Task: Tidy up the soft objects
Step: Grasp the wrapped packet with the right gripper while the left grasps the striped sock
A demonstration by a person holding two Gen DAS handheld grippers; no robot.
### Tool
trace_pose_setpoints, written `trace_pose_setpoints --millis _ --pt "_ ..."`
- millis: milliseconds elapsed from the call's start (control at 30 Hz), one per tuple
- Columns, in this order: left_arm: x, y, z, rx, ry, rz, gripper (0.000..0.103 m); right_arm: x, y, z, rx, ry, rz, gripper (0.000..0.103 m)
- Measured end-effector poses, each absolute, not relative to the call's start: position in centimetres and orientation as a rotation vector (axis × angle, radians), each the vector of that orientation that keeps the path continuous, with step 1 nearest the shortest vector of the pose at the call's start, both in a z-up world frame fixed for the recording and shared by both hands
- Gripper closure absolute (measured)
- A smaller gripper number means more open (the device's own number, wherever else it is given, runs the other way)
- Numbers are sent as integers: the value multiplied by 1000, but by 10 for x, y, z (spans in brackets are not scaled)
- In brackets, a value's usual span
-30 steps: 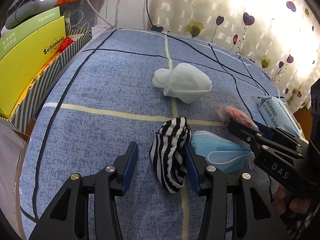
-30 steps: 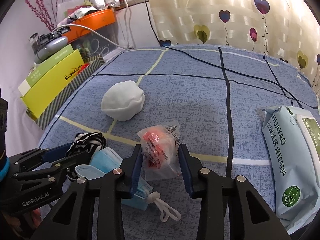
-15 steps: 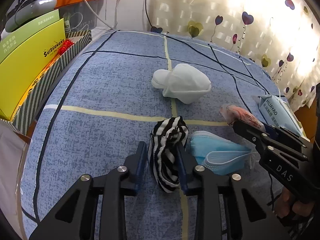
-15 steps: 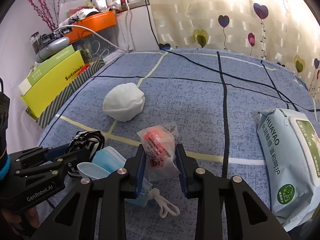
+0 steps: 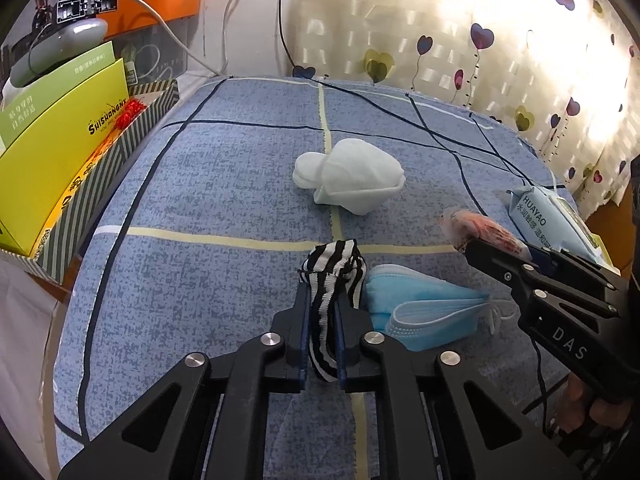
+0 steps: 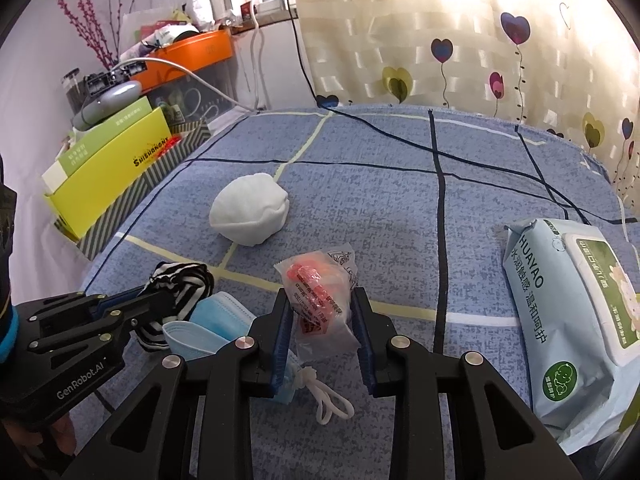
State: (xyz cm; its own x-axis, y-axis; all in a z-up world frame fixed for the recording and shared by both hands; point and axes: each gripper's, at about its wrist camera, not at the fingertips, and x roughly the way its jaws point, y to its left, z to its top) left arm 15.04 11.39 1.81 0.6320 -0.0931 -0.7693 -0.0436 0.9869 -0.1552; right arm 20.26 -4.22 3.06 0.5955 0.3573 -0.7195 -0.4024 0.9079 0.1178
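Black-and-white striped fabric sock [image 5: 332,280], limp and light, is bunching inside the left gripper [image 5: 322,320], which is clamping its middle. Near the bed's [image 6: 400,200] front edge, the right gripper [image 6: 320,320] is pinching a crinkly clear plastic packet of orange pieces [image 6: 320,300], likely slippery.

Open blue cloth is left across the far half of the surface [image 6: 500,184], broken only by the white bundle [image 6: 250,216]. The right side is blocked by the wipes pack [image 6: 568,320], the left edge by the yellow box [image 6: 104,176].
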Motion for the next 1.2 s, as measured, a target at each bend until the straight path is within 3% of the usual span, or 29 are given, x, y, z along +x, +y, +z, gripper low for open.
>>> trace_pose_setpoints --millis 400,567,667,900,1033,1200 --pt "160 109 11 -133 916 -58 90 200 -45 31 -54 821 438 75" --pt "165 108 7 -127 924 -67 69 201 -45 29 -49 825 438 75" --pt "167 107 6 -122 926 -70 64 203 -45 28 -45 827 438 75" --pt "170 98 5 -50 928 -43 64 204 -46 28 -42 827 438 75" --pt "169 98 6 -72 925 -69 84 204 -45 28 -41 825 436 75" --pt "166 94 9 -60 910 -68 93 201 -45 30 -39 818 433 75"
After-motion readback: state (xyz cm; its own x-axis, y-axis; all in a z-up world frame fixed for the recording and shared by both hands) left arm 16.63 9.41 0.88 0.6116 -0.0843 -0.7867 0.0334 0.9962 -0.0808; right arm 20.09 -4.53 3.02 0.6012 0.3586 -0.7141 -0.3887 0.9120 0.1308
